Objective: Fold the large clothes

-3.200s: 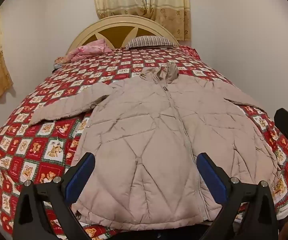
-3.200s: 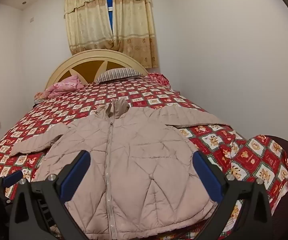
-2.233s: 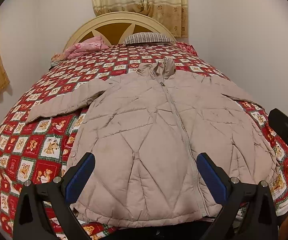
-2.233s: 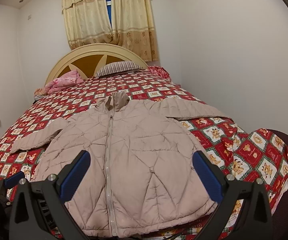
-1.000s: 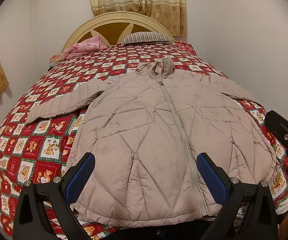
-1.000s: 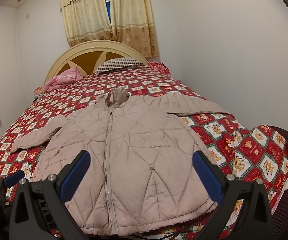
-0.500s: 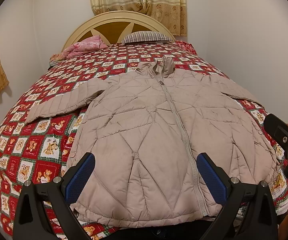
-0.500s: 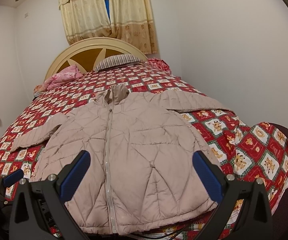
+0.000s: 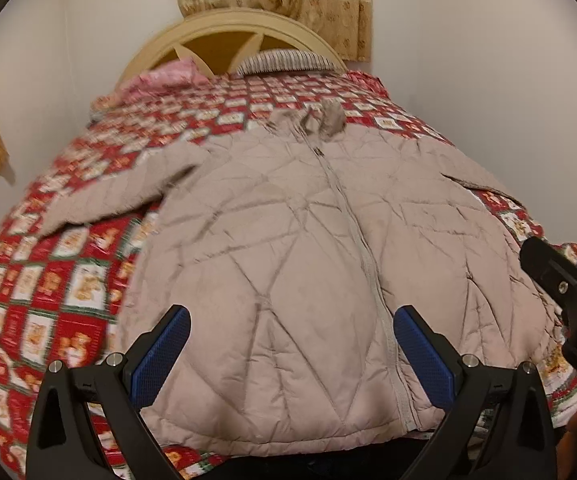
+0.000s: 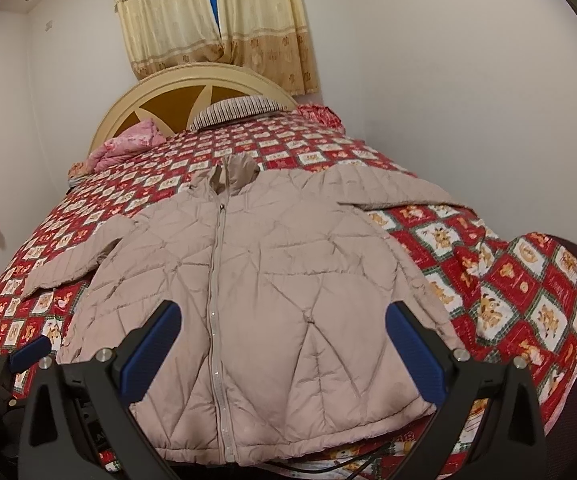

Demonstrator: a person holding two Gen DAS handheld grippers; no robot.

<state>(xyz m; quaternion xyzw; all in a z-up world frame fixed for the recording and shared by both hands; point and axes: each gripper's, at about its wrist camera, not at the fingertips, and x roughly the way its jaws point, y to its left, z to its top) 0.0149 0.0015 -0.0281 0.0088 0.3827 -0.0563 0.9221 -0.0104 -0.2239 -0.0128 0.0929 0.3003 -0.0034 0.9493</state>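
A beige quilted jacket lies face up and zipped on the bed, collar toward the headboard, hem at the near edge, both sleeves spread out to the sides. My left gripper hovers open above the hem, left of the zipper. Over the hem's right half, my right gripper also stands open with nothing between its fingers. Each gripper shows at the edge of the other's view: the right gripper and the left gripper.
The bed carries a red patchwork cover. A striped pillow and a pink bundle lie by the curved headboard. Curtains hang behind it. A white wall runs close along the bed's right side.
Both grippers have crept closer to the jacket's hem and dipped slightly. The left wrist view is now blurred from motion. The jacket has not moved.
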